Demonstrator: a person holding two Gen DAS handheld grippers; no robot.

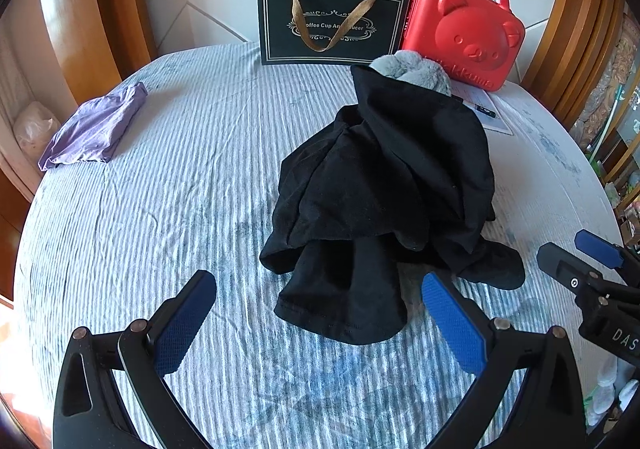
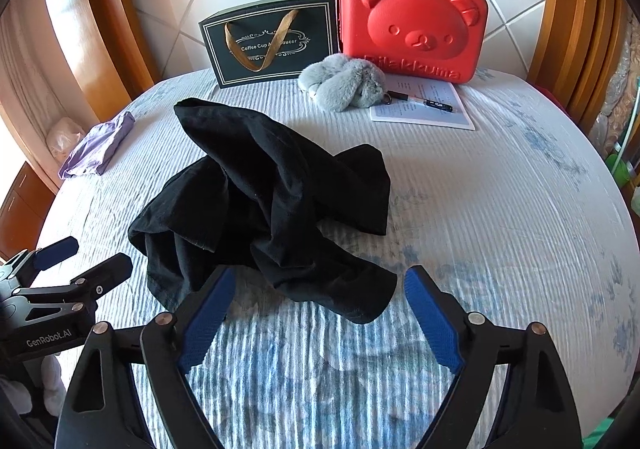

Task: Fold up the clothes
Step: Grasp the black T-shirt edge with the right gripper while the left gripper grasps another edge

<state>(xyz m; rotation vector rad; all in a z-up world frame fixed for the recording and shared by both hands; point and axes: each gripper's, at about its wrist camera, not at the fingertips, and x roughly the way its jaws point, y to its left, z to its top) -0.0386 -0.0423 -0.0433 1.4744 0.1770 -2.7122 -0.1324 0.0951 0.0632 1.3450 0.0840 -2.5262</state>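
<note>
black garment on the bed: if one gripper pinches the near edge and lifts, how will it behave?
Likely floppy: the black garment lies crumpled in soft folds on the bed, so it should drape and hang. Probably light, thin fabric. Layers overlap, so a single pinch may grab several; both the left gripper and right gripper are open, holding nothing.

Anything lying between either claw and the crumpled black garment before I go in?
Nothing visible. The black garment lies crumpled on the striped bedsheet, just ahead of the open left claw and open right claw. Only bare sheet lies between; other items sit behind or aside.
</note>
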